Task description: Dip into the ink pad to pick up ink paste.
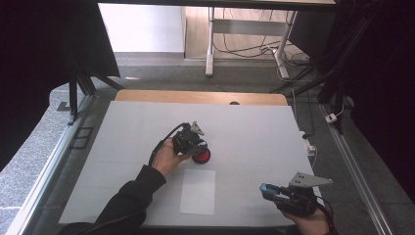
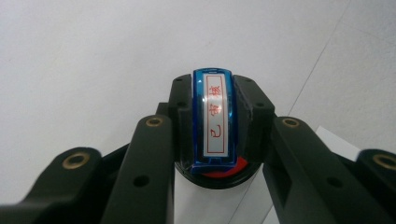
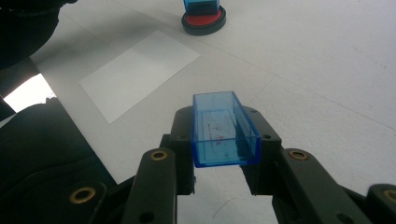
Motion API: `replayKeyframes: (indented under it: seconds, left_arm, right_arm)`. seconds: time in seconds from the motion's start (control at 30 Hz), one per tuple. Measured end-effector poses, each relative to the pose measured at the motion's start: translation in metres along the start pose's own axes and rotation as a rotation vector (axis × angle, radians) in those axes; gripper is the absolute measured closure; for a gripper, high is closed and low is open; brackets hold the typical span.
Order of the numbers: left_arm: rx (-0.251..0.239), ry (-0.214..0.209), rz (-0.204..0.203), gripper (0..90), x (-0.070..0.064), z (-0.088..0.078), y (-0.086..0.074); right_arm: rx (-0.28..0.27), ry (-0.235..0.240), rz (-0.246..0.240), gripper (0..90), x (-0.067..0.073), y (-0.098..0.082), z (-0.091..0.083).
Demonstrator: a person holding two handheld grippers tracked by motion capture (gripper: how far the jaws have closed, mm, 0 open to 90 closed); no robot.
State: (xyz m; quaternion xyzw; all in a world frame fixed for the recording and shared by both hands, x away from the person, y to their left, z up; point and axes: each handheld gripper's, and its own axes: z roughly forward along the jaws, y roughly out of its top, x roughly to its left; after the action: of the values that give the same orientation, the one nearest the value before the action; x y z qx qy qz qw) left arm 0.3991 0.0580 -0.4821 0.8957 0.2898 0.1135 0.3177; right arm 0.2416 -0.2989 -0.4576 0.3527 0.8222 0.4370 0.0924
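High view: the left gripper (image 1: 192,142) clamps a blue stamp (image 2: 215,119) pressed on the red ink pad (image 1: 201,156), mid-table. Best to press straight down so the face inks evenly. The stamp's long axis runs along the jaws, label up. Right of the white paper (image 1: 197,191), the right gripper (image 1: 279,192) grips the blue cap (image 3: 224,129), open side up.

Open white table surface surrounds the left gripper (image 1: 192,142) on its far and outer sides, while the red ink pad (image 1: 201,155) beneath it and a paper sheet (image 1: 197,191) lie between it and the right gripper (image 1: 272,192).
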Motion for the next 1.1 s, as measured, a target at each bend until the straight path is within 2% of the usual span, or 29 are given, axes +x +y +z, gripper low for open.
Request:
replayKeyframes:
  seconds: [0.27,0.43,0.5,0.7,0.77,0.93,1.1]
  left_arm:
    - [-0.021,-0.066,-0.099,71.1,0.013,0.001,-0.003]
    - [-0.039,-0.101,-0.136,71.1,0.019,0.001,-0.007]
    - [-0.044,-0.098,-0.128,71.1,0.019,0.001,-0.008]
    - [-0.056,-0.021,-0.046,71.0,0.004,0.0,-0.009]
    - [-0.063,-0.01,-0.037,71.0,0.002,0.0,-0.01]
    - [-0.065,-0.043,-0.08,70.8,0.008,0.0,-0.01]
    - [-0.07,-0.057,-0.098,70.7,0.012,-0.004,-0.008]
  right_arm:
    - [0.002,0.001,0.0,68.6,0.0,0.0,0.0]
    - [0.003,0.002,0.0,68.6,0.0,0.0,0.0]
    - [0.004,0.002,0.0,68.6,0.0,0.0,0.0]
    - [0.005,0.001,-0.002,68.6,0.0,0.0,0.001]
    - [0.005,0.001,-0.003,68.6,0.0,0.0,0.001]
    - [0.003,0.0,-0.002,68.6,0.0,0.0,0.0]
    - [0.002,0.002,0.001,68.6,0.0,0.0,0.0]
